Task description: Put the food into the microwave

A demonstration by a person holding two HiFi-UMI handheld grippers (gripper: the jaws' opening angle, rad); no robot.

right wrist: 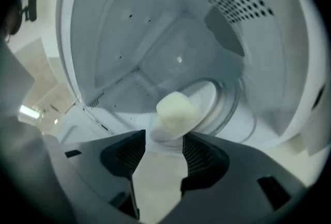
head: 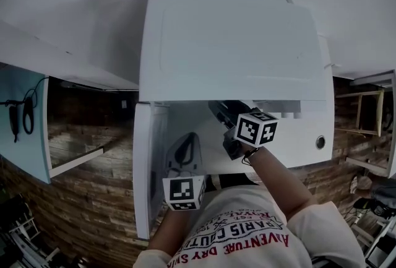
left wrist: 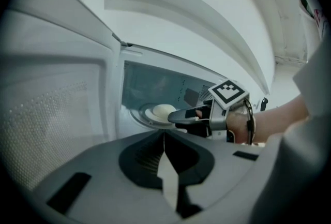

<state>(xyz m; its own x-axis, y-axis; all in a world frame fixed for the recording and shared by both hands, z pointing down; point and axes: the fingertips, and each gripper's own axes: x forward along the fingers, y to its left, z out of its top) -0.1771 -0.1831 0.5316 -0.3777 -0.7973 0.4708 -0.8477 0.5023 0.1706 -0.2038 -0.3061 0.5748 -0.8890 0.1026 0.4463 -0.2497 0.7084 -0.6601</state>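
Note:
The food is a pale rounded lump on a small white plate inside the white microwave. My right gripper reaches into the cavity. Its jaws stand apart, with the plate's near rim in the gap and the food just past the tips, and the pads press on nothing. From the left gripper view the right gripper lies level beside the food. My left gripper hangs outside the opening, jaws together and empty. In the head view it is the left gripper beside the door.
The microwave door swings open to the left, its inner face close to my left gripper. The control panel with a round knob is on the right. A turntable ring lies under the plate. Brick wall and shelves flank the microwave.

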